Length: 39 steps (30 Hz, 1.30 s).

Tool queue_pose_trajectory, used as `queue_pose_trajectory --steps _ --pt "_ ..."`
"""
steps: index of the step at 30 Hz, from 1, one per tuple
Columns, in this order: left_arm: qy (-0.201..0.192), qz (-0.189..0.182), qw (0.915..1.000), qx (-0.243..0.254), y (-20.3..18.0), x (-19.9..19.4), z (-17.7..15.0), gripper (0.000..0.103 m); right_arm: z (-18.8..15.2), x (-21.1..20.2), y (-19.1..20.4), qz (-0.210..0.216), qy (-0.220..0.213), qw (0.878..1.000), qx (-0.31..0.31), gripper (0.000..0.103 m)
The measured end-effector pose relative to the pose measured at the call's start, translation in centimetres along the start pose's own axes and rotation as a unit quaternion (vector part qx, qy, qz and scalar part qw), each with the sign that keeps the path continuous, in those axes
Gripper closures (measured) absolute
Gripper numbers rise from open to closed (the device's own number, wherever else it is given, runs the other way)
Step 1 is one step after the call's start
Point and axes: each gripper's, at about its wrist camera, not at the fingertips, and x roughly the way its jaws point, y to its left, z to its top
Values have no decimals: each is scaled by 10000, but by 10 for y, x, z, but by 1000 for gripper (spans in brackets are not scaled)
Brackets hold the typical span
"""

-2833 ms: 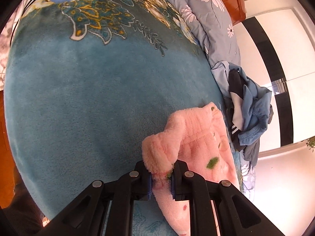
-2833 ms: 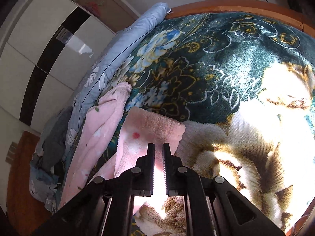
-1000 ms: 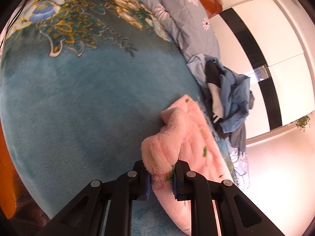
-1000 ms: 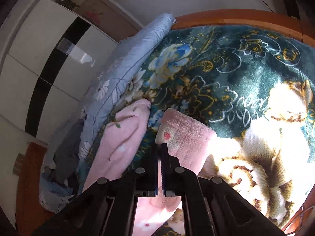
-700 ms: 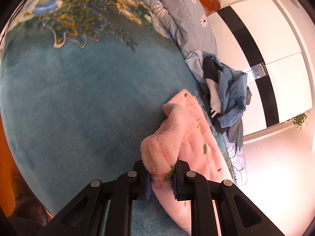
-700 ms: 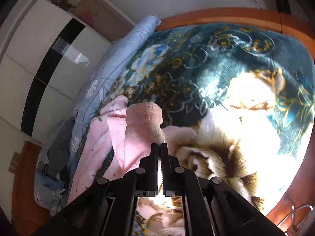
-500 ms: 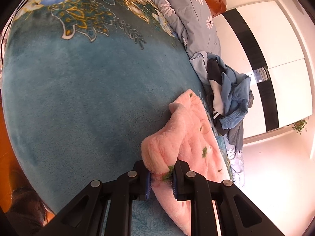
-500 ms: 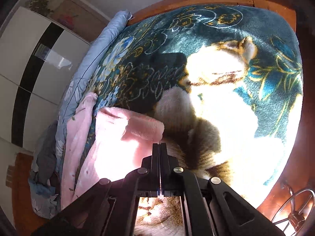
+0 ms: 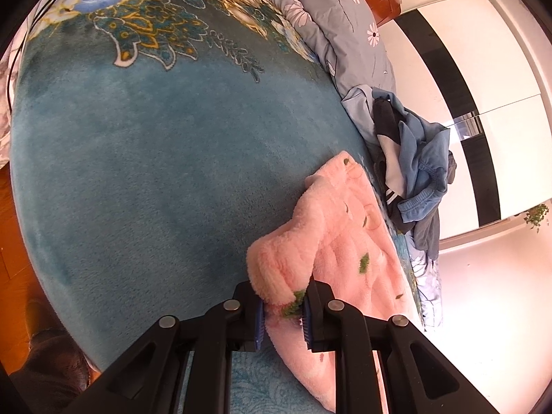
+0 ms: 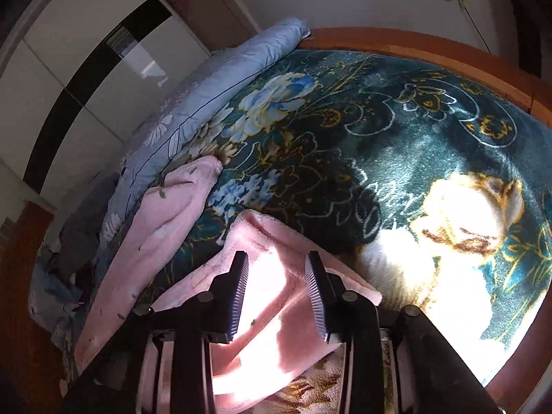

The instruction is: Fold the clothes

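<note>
At lower centre, the left gripper (image 9: pixel 283 305) pinches the pink fleece garment (image 9: pixel 341 241) lying on the blanket (image 9: pixel 155 155); the right gripper (image 10: pixel 277 293) gapes wide above it, apparently empty. One-sided pulling could undo the fold.

Both wrist views close, sharing bed (image 9: pixel 145 158)

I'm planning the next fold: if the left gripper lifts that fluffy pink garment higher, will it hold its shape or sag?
It will probably sag: the pink garment already bunches and droops over the left gripper clamped on its edge. Its thick pile looks grippy, so slipping out seems unlikely. On the plush blanket it would likely drag rather than slide. The right gripper is open above it, giving no support.
</note>
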Motion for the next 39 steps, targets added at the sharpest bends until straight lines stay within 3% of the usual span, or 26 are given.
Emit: queue_pose_trajectory --steps 4,9,13,16,19,23,27,33,36,38,39 --pt "-7 98 9999 53 -1 0 -1 83 4 44 24 -684 589 9918 -902 62" --pt "-6 256 9996 142 -4 2 -1 83 8 67 14 -1095 801 9827 -1257 62" --pt "-27 270 9995 169 -5 2 -1 83 0 63 16 -917 911 9815 -1415 63" --pt "-14 274 9995 175 -6 2 -1 83 -8 57 18 -907 910 9823 -1361 96" --pt "-23 200 9996 180 -6 -1 -2 83 -9 48 11 -938 756 9867 -1088 98" --pt "-13 150 9998 129 -3 0 -3 82 7 18 -8 -1080 174 9926 -527 98" --pt "20 173 9998 45 1 3 -4 82 8 34 -12 -1346 383 9888 -512 98" --pt "37 77 9998 174 -3 -1 -1 80 9 37 -12 -1213 318 9919 -189 95" --pt "11 -50 9998 213 -6 -5 3 71 17 20 4 -1249 -15 9916 -325 78" --pt "-107 -68 9997 187 -6 -12 6 53 25 13 17 -1176 -234 9918 -433 72" --pt "-287 14 9995 158 -3 -19 9 49 29 11 23 -1101 -320 9923 -475 71"
